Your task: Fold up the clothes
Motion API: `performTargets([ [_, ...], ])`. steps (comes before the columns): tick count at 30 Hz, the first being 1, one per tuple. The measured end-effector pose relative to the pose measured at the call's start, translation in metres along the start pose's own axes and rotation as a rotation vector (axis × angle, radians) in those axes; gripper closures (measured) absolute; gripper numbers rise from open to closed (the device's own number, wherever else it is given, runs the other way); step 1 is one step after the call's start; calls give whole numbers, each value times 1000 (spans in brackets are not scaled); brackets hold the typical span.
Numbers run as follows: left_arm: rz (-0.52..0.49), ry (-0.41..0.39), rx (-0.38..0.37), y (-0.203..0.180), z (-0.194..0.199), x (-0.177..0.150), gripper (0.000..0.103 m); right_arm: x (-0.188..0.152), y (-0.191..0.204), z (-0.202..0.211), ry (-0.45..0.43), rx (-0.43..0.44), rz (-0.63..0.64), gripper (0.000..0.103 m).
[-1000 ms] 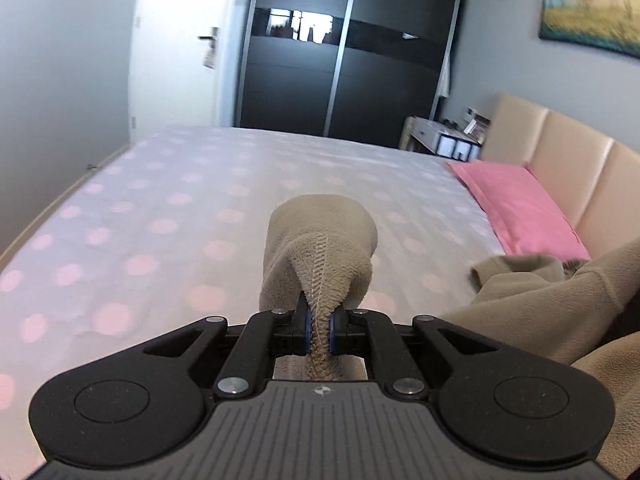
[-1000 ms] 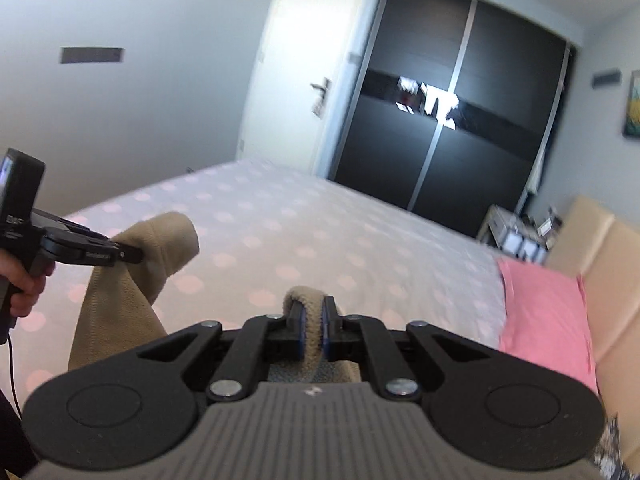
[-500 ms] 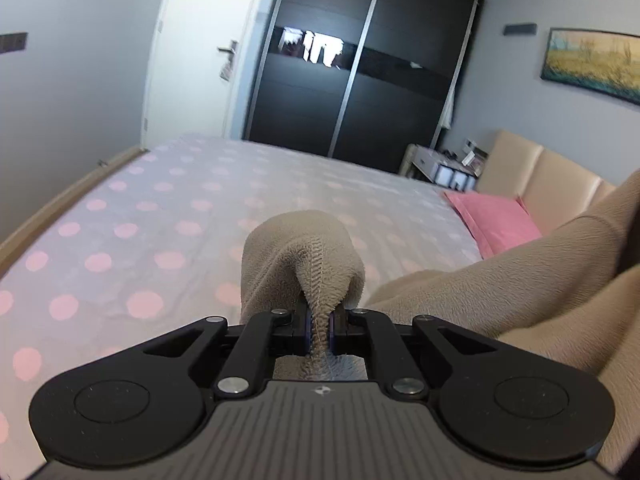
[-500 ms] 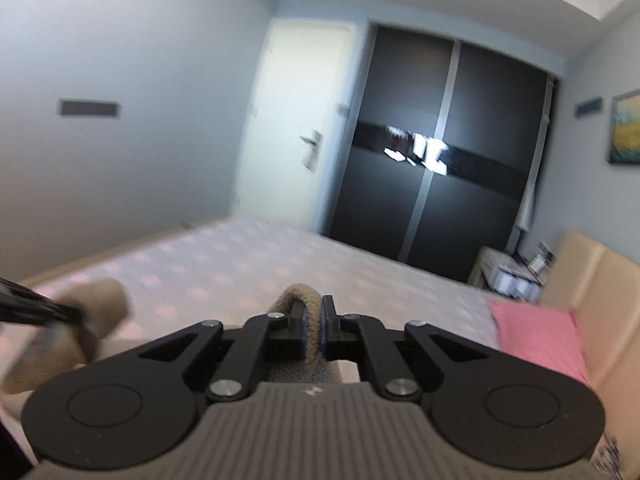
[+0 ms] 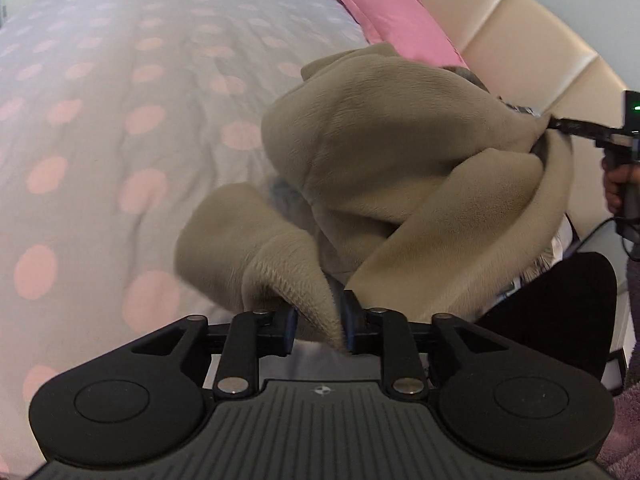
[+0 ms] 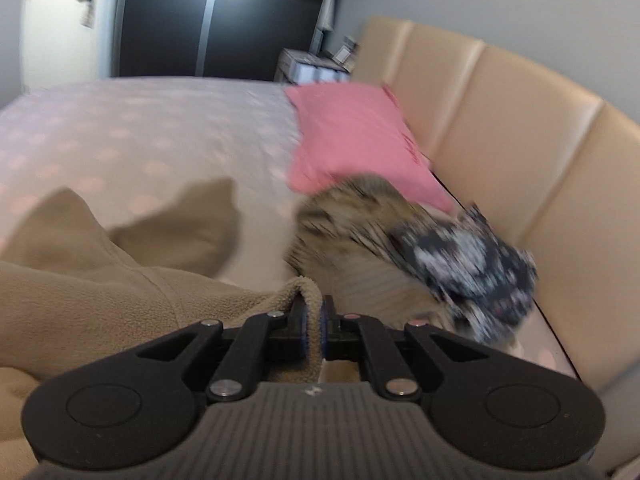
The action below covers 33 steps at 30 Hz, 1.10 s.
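Stretching rightward from the opening left gripper point(image 5: 318, 330), whose jaws loosely flank one hem, the beige fleece garment point(image 5: 400, 152) hangs crumpled over the pink-dotted white bed point(image 5: 100, 128) toward the right gripper point(image 6: 314, 330), clamped on its far edge.

No readable text, labels, brands or numbers anywhere; frames partly motion-blurred.

Light: soft daylight | Blur: heavy motion smear | Edges: fisheye-curved
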<state>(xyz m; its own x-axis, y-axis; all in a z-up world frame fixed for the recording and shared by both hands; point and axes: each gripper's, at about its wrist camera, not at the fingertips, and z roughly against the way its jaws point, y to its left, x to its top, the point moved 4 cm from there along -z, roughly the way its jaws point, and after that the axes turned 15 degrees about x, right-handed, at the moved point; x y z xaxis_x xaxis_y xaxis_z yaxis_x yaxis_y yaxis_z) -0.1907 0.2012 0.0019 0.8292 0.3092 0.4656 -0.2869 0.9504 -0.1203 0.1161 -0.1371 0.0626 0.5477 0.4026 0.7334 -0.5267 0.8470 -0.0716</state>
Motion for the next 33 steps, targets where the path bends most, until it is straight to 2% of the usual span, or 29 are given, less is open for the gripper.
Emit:
performTargets([
  [3,-45,-5,-51,-13,-5,10,75,-26,-29,-25,79,-46,-34,96],
  [7,-131,-46,-8,-32,-2,19,56,-50,-50,-34,137,17,-91,95],
  [11,-174,-72,-4,-44,-1,29,54,-47,-48,-32,173,98,-107,94],
  [15,-215,-88,-20,-58,-19,37,54,-46,-45,-27,189,112,-71,93],
  [17,-230,-78,-35,-65,-32,42,54,-44,-40,-17,174,116,-43,87],
  [18,-235,-69,-42,-68,-39,43,54,-42,-37,-10,161,113,-20,77],
  [19,-240,-63,-52,-71,-44,45,54,-40,-33,-5,150,115,4,71],
  [21,-250,-51,-71,-78,-55,48,54,-37,-24,6,129,122,53,68],
  [24,-257,-48,-96,-86,-64,53,54,-34,-7,15,115,179,104,67],
  [25,-259,-49,-102,-90,-67,55,54,-33,1,18,105,214,127,65],
  [30,-284,-72,-114,-106,-72,65,54,-38,57,31,66,401,299,33],
  [33,-293,-86,-116,-112,-72,71,54,-44,98,35,48,499,456,23],
])
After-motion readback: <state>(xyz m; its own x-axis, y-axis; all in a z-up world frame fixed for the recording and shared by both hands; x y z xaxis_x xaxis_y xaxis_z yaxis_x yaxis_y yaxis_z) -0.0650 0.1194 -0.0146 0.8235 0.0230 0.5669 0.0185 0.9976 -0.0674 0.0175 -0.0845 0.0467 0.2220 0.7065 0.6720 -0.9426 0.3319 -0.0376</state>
